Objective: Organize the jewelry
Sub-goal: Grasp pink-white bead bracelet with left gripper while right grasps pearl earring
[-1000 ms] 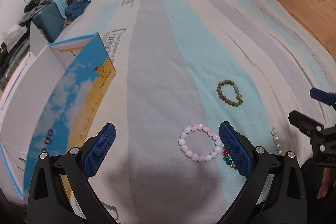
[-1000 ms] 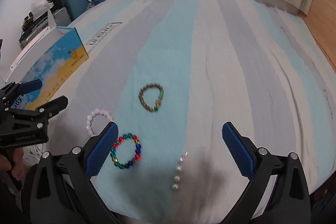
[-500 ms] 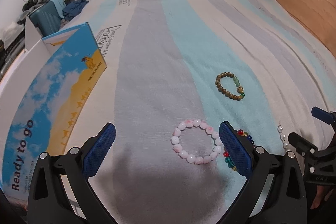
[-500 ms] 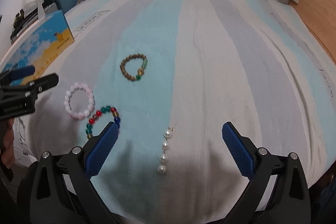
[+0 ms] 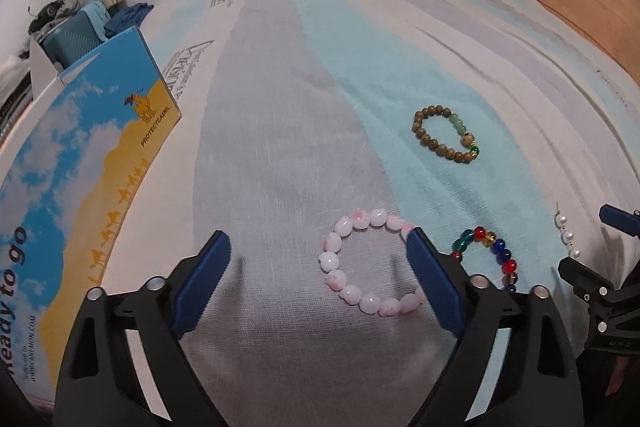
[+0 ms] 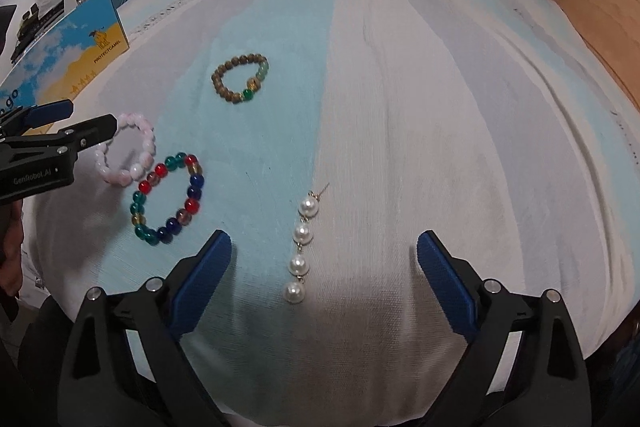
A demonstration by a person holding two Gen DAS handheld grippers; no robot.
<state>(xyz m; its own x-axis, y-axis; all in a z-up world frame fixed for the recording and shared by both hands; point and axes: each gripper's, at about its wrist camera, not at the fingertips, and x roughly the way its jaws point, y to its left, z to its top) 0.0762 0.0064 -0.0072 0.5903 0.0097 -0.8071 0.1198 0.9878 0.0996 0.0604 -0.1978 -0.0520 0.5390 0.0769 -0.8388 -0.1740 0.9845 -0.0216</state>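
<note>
Pink bead bracelet (image 5: 370, 263) lies on the striped bedspread (image 5: 280, 147), between the fingers of the left gripper (image 5: 318, 253), its right side at the right pad. Jaws wide, just been closing slightly, pinching nothing. Pearl drop earring (image 6: 302, 243) lies right of the bracelet, between the right gripper (image 6: 324, 253) fingers; jaws likewise wide, closing slightly, empty.

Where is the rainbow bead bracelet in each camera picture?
Left wrist view: rainbow bracelet lies low on the right, partly behind the gripper's right finger.
Right wrist view: it lies left of centre, fully visible.
Shared landmark: the pink bracelet lies right beside it.
</note>
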